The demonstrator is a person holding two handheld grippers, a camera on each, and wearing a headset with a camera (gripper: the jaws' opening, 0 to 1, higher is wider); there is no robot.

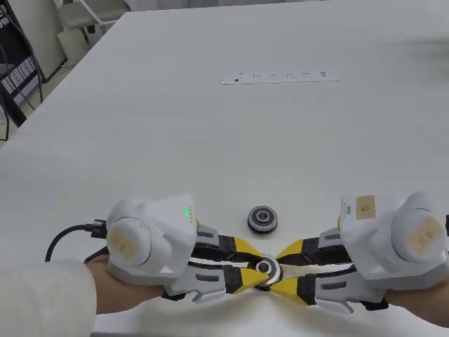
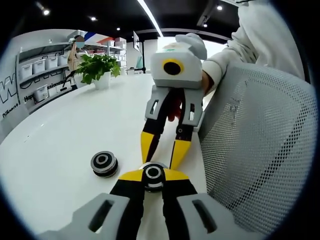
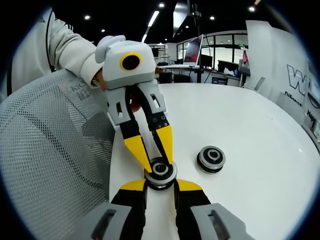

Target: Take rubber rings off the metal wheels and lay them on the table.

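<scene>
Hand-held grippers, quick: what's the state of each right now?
Left hand-held gripper: closed on the metal wheel.
Right hand-held gripper: closed on that same metal wheel, from the opposite side.

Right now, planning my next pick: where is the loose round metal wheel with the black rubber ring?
The loose wheel lies lower-centre in the head view, on the white table just beyond the clamped metal wheel.

One wheel point(image 1: 265, 267) between left gripper point(image 1: 254, 268) and right gripper point(image 1: 278, 269); second wheel point(image 1: 262, 219) behind.
</scene>
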